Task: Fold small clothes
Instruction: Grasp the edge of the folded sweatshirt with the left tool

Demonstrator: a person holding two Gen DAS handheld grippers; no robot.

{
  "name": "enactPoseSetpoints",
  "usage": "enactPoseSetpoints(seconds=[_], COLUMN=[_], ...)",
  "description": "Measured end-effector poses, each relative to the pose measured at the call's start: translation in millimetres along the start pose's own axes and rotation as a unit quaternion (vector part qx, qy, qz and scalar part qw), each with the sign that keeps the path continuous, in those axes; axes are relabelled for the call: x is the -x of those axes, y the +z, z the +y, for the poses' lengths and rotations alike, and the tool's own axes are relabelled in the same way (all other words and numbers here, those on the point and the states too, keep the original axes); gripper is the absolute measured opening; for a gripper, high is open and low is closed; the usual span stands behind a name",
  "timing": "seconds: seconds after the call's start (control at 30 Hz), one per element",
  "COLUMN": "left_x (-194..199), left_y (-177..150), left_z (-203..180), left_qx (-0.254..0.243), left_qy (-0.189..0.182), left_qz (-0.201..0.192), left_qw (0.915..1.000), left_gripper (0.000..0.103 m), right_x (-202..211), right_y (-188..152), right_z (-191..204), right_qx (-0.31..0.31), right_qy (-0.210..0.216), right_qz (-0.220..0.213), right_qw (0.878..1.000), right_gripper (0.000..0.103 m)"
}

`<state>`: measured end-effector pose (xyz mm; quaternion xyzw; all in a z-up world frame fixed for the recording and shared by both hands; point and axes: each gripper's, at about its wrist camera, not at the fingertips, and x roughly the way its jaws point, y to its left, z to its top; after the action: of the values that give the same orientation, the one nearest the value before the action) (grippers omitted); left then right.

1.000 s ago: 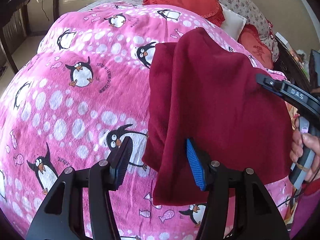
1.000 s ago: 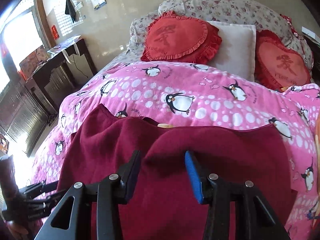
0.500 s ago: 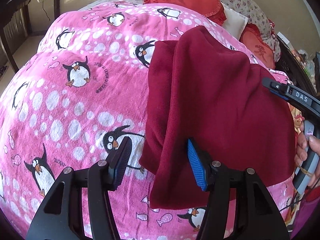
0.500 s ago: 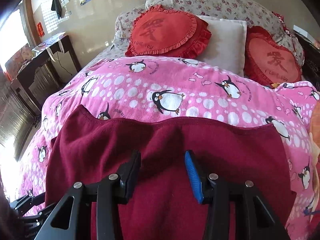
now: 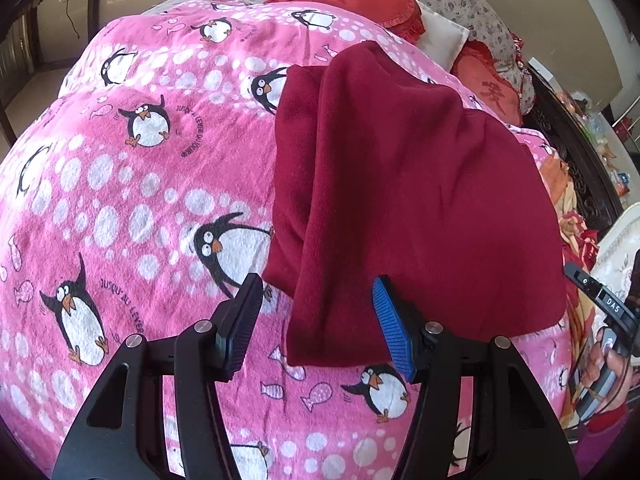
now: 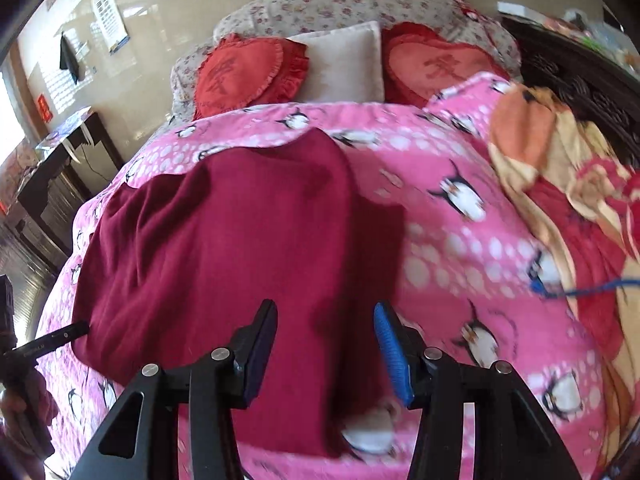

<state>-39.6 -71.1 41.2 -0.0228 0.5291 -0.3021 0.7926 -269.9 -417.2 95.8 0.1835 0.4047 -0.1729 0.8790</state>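
A dark red garment (image 5: 416, 184) lies folded on the pink penguin blanket (image 5: 120, 184), with a narrower layer showing along its left side. My left gripper (image 5: 318, 324) is open and empty, just above the garment's near left corner. In the right wrist view the garment (image 6: 224, 240) lies flat on the blanket (image 6: 460, 248). My right gripper (image 6: 326, 350) is open and empty above the garment's near right edge. The right gripper also shows at the right edge of the left wrist view (image 5: 608, 304), off the garment.
Two red heart cushions (image 6: 244, 72), a white pillow (image 6: 340, 64) and a floral pillow (image 6: 360, 4) lie at the bed's head. An orange and red blanket (image 6: 568, 184) is bunched at the right. A dark side table (image 6: 60, 160) stands left of the bed.
My right gripper has pulled back and swung right, off the middle of the garment to its right edge. The garment now lies flat. My left gripper has held nearly still.
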Motion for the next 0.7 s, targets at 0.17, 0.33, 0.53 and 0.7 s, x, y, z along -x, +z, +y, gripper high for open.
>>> enactPoseSetpoints(seconds=[0.17, 0.33, 0.53, 0.7], left_x=[1, -5, -7, 6], left_y=[-11, -10, -8, -10], left_z=[-3, -5, -6, 3], left_qx=[-0.002, 0.005, -0.008, -0.01], left_qy=[-0.013, -0.036, -0.037, -0.062], left_qz=[0.005, 0.012, 0.018, 0.015], left_qw=[0.9999, 0.9993, 0.9991, 0.9979], left_gripper=[0.057, 0.057, 0.025, 0.011], right_x=[3, -12, -5, 14], right_y=[-24, -34, -31, -35], right_z=[-8, 8, 7, 2], right_qx=[-0.008, 0.014, -0.003, -0.01], right_qy=[0.065, 0.074, 0.103, 0.122], right_qz=[0.009, 0.017, 0.002, -0.004], right_qw=[0.998, 0.997, 0.995, 0.992], right_gripper=[0.048, 0.031, 0.007, 0.006])
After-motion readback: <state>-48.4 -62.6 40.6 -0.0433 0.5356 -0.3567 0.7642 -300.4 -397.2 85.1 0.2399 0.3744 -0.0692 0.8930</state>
